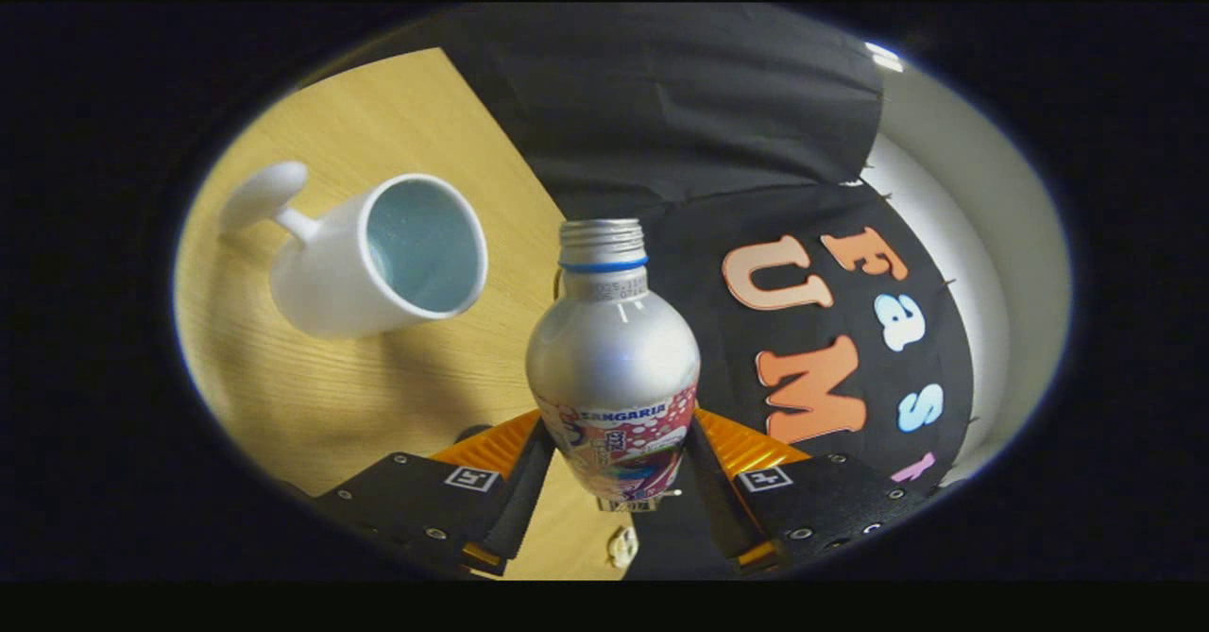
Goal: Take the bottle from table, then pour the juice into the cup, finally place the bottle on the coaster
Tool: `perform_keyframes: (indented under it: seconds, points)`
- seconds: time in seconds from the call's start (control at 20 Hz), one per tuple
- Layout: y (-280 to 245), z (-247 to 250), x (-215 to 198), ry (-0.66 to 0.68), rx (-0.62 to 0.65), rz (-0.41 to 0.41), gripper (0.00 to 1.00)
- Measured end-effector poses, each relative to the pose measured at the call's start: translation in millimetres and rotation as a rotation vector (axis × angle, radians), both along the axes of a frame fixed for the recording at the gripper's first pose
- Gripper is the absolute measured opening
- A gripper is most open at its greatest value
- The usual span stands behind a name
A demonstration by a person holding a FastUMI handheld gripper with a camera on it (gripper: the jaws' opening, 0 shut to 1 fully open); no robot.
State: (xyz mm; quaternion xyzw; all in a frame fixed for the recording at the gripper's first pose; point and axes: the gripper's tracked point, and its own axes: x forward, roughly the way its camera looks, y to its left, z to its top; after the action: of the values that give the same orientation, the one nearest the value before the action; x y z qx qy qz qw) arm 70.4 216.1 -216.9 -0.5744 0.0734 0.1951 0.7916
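Observation:
A silver bottle (612, 367) with a colourful label and an uncapped threaded neck with a blue ring stands between my fingers. My gripper (619, 457) is shut on the bottle, one finger pressing each side of its lower body. The bottle is lifted off the wooden table (321, 396) and the whole view is tilted. A white cup (373, 256) with a rounded handle sits on the table beyond my fingers, to the left of the bottle's neck. Its pale blue inside faces me and looks empty.
The table's far edge runs diagonally behind the cup and bottle. Behind it hangs the booth's black cloth wall (680, 112), with a pale wall (954, 235) at the right. A small white object (622, 547) lies on the table below the bottle.

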Motion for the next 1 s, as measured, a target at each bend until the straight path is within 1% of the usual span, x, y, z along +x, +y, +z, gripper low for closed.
perform_keyframes:
  seconds: [0.15,0.45,0.8,1.0]
  points:
    - [-9.3,-1.7,1.6,0.072,0.150,-0.073,0.77]
    - [-27.0,-20.9,10.2,0.213,0.404,-0.200,0.77]
    - [-39.7,-30.4,23.3,0.284,0.698,-0.306,0.77]
    - [-48.4,-38.2,31.8,0.337,0.820,-0.374,0.77]
